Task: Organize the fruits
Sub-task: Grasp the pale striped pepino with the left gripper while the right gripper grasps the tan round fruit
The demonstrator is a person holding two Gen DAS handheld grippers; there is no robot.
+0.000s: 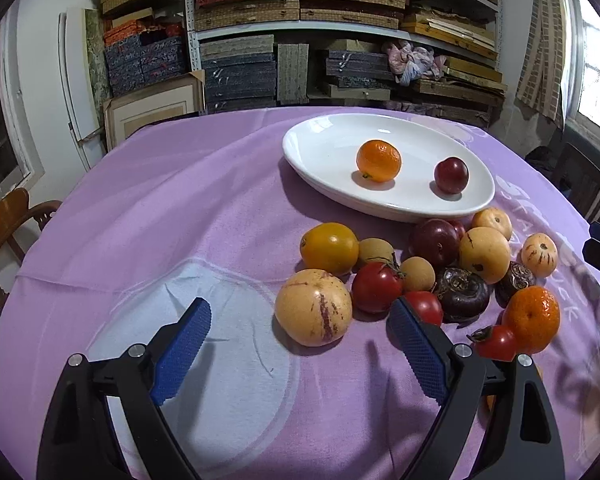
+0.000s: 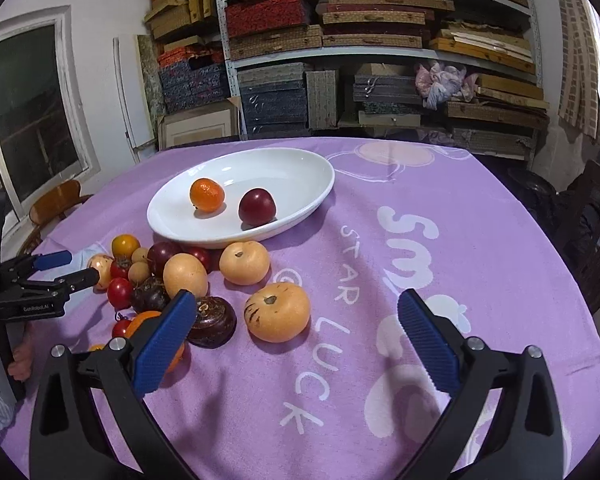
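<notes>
Loose fruit pile (image 1: 432,276) on the lilac-clothed tabletop (image 1: 160,240), just beside a white oval dish (image 1: 324,136). The dish holds a mandarin (image 1: 379,161) and a dark red plum (image 1: 451,175), apart from each other. Left gripper (image 1: 300,344) and right gripper (image 2: 300,332) both stand released and empty, near the pile. Risk: the round fruits touch one another, so a finger pushed into the cluster may set neighbours rolling toward the tabletop edge; soft tomatoes (image 1: 376,286) may bruise under a hard squeeze.

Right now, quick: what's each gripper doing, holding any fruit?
Left gripper: open, holding nothing, above the cloth beside the fruit pile.
Right gripper: open, holding nothing, no fruit between its pads.
</notes>
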